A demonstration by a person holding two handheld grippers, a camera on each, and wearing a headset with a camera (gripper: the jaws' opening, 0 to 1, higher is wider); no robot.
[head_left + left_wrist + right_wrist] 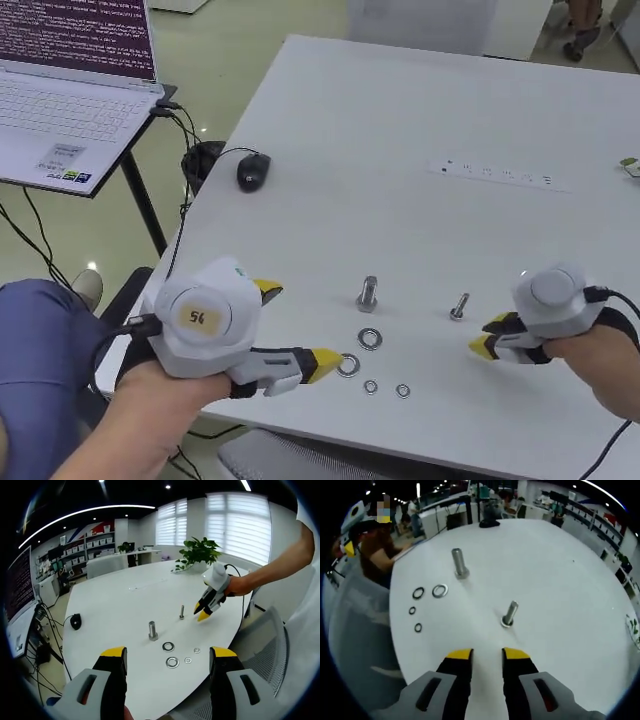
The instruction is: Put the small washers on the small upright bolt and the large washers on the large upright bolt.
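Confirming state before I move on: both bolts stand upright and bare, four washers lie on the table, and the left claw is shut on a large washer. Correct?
Not quite. The left claw is open and holds nothing, as the left gripper view shows; both large washers lie on the table. The rest stands.

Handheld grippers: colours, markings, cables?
The left gripper and right gripper both have rounded light-grey housings and black jaws with yellow tips. The left one carries a round yellow sticker marked 56. A black cable leaves each.
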